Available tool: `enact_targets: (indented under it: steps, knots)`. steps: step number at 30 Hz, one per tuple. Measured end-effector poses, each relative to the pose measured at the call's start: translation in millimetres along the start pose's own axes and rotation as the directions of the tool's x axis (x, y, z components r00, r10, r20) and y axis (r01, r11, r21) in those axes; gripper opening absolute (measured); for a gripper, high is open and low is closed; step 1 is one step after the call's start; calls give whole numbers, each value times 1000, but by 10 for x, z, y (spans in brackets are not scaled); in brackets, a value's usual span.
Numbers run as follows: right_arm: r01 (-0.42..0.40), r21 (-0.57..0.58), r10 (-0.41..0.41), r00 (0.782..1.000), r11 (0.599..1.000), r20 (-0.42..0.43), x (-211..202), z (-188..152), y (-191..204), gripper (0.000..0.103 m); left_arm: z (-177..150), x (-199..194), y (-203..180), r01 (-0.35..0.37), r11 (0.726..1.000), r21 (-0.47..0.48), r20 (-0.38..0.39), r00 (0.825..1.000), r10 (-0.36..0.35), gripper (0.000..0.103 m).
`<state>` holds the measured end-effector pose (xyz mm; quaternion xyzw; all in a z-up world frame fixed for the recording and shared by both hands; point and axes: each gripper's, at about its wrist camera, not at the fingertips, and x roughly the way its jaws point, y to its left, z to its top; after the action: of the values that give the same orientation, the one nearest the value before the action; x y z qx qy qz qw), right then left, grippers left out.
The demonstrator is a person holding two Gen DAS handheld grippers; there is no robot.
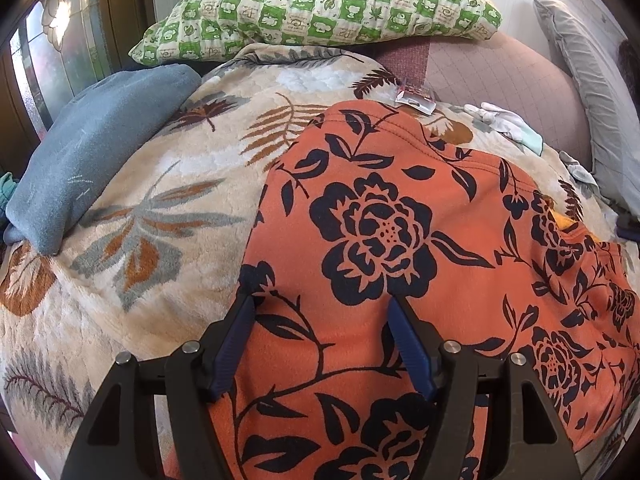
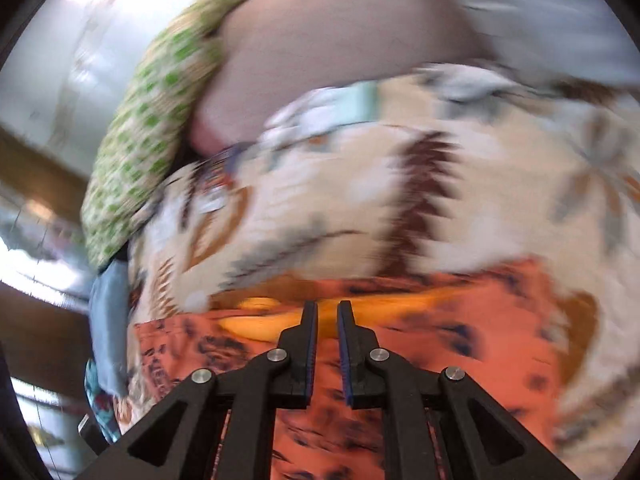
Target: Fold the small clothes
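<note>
An orange garment with black flowers [image 1: 384, 240] lies spread on a cream leaf-patterned blanket [image 1: 160, 208]. My left gripper [image 1: 322, 300] is open and empty, its blue-padded fingers [image 1: 236, 344] spread just above the garment's near left part. In the blurred right wrist view the same orange garment [image 2: 460, 320] lies under my right gripper [image 2: 327, 308]. Its jaws stand nearly together with a narrow gap, over a yellow-orange inner edge [image 2: 260, 320] of the garment. I see no cloth between them.
A green checked pillow [image 1: 320, 12] lies at the back, a grey-blue folded cloth [image 1: 92, 148] at the left, a mauve quilt [image 1: 500, 76] and a grey pillow [image 1: 584, 80] at the right. Small white and mint clothes [image 1: 508, 124] lie beyond the garment.
</note>
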<state>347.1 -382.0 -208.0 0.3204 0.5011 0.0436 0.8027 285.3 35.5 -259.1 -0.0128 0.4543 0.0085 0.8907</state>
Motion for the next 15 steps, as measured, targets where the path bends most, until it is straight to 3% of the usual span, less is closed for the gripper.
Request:
enact_targets:
  steps: [3,5,7,10,13,15]
  knots:
    - [-16,127,17,1000,992,-6,-72,50,-331,11,-16,-5,-21,-11,1000,6,4,1000,11,70]
    - [2,136,0,1000,991,-14,-70,93,-363,12,-21,-22,-19,-6,1000,1,10,1000,6,70]
    - [27,105,-25,1000,994,-19,-66,110,-311,12,-12,-70,1,13,1000,-10,35,999,-13,70]
    - [18,18,-16,994,1000,-107,25,-31,-158,12,-3,-93,-23,4,1000,2,38,999,-4,70]
    - [76,-114,-94,983,991,-158,233,-278,45,12,-38,-119,-85,17,999,29,29,999,-18,70]
    - [114,-153,-143,971,982,-193,490,-370,83,12,-68,-118,-152,-11,997,74,31,999,9,70]
